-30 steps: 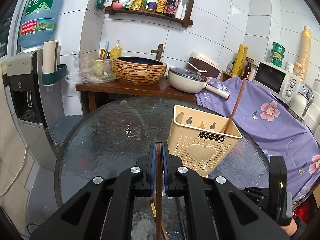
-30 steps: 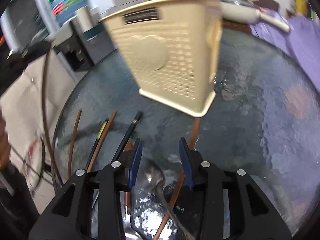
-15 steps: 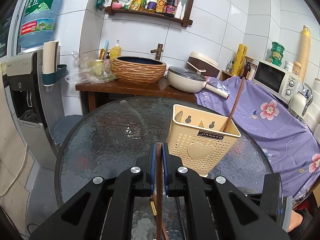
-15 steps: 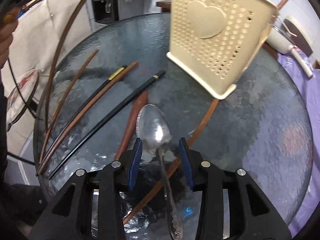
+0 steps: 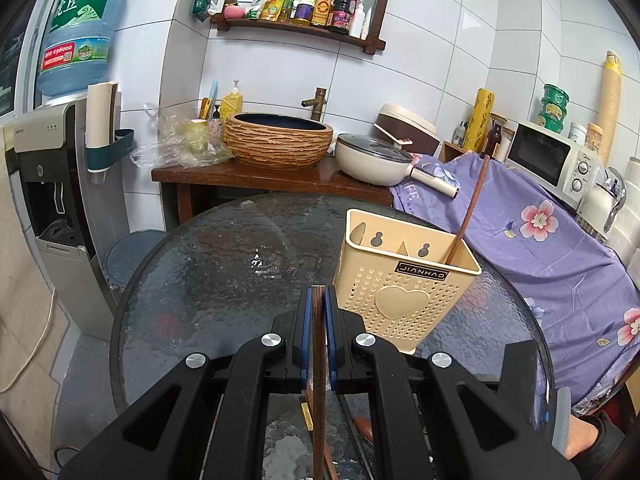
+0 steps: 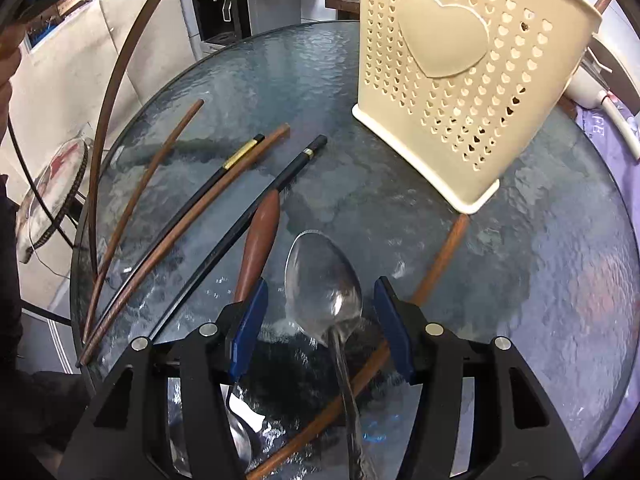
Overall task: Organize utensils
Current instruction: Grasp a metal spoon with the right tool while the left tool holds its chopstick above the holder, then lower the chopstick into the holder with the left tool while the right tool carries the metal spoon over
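Mid-sorting: left gripper (image 5: 316,312) clenched on a wooden chopstick (image 5: 319,360), holder (image 5: 404,288) just ahead to its right. Right gripper (image 6: 320,312) spread wide around a metal spoon (image 6: 324,280) lying on the surface (image 6: 560,280). Next, probably closing on the spoon. Loose chopsticks (image 6: 224,184) crowding the left; bare glass to the right.

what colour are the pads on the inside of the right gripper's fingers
Blue pads on black fingers, clearest in the right wrist view, open around the shiny metal spoon.
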